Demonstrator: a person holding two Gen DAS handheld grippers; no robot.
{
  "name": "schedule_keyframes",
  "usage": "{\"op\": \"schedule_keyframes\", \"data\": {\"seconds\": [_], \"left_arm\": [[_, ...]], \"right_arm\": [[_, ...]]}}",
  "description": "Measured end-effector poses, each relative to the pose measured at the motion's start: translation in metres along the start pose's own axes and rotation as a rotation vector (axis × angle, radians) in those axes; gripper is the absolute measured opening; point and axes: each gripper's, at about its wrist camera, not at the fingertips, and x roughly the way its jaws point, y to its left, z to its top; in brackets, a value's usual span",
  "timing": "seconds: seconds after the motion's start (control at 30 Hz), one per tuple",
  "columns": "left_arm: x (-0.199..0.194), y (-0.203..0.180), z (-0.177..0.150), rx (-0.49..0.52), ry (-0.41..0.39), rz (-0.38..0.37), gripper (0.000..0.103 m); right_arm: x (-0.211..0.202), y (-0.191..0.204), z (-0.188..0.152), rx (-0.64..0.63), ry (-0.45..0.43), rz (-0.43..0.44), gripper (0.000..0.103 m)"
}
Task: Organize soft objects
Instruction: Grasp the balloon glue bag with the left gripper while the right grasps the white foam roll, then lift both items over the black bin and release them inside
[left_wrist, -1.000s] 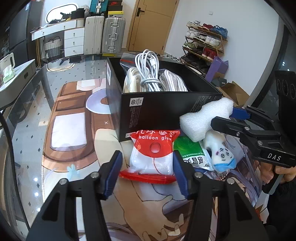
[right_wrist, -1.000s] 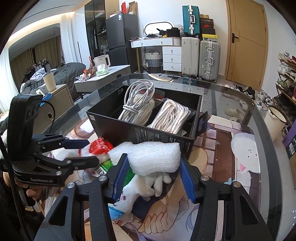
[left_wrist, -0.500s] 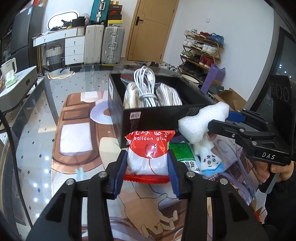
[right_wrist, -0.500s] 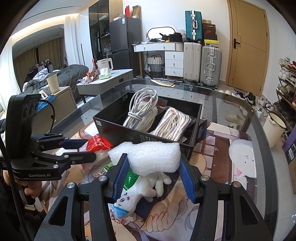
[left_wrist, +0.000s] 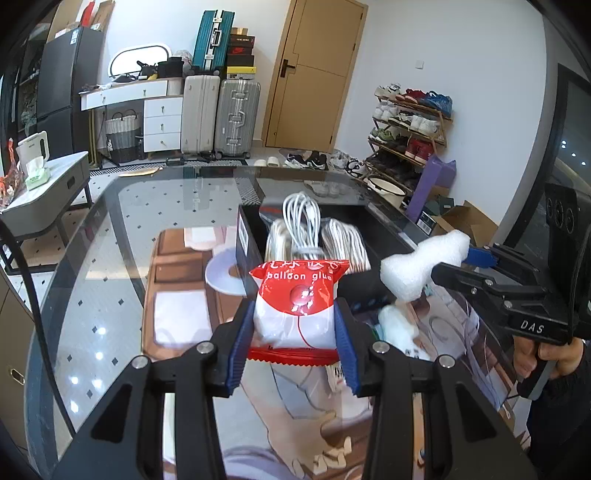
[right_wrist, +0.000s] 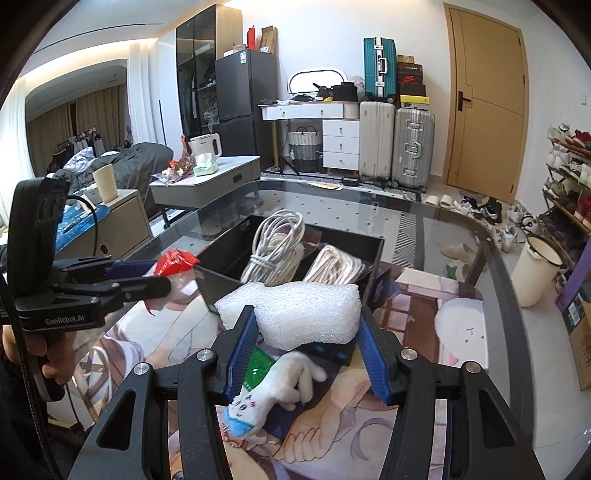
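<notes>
My left gripper (left_wrist: 295, 325) is shut on a red and white "balloon glue" bag (left_wrist: 297, 306) and holds it above the table, in front of the black box (left_wrist: 255, 240). My right gripper (right_wrist: 308, 332) is shut on a white foam block (right_wrist: 303, 314), also lifted; the block also shows in the left wrist view (left_wrist: 417, 269). The black box (right_wrist: 221, 254) holds bundles of white cable (right_wrist: 273, 240). A white plush toy (right_wrist: 280, 384) and a green packet (right_wrist: 258, 365) lie on the table below the foam.
The glass table (left_wrist: 110, 258) carries a printed mat (right_wrist: 369, 424). A round white pad (left_wrist: 221, 273) lies left of the box. A white plush shape (right_wrist: 458, 332) lies right of the box. Suitcases, drawers and a shoe rack stand beyond the table.
My left gripper closed on the balloon glue bag and lifted it off the table. My right gripper rose with the foam block, away from the plush toy.
</notes>
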Motion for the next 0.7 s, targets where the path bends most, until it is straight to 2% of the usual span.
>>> {"op": "schedule_keyframes", "data": {"seconds": [0.3,0.7], "left_arm": [[0.017,-0.001,0.026,-0.002,-0.013,0.016,0.041],[0.049,-0.003,0.042,-0.003,0.004,0.046,0.041]], "right_arm": [[0.011,-0.008,0.018,-0.012,0.015,-0.067,0.054],[0.039,-0.015,0.032,-0.075,0.071,-0.092,0.054]]}}
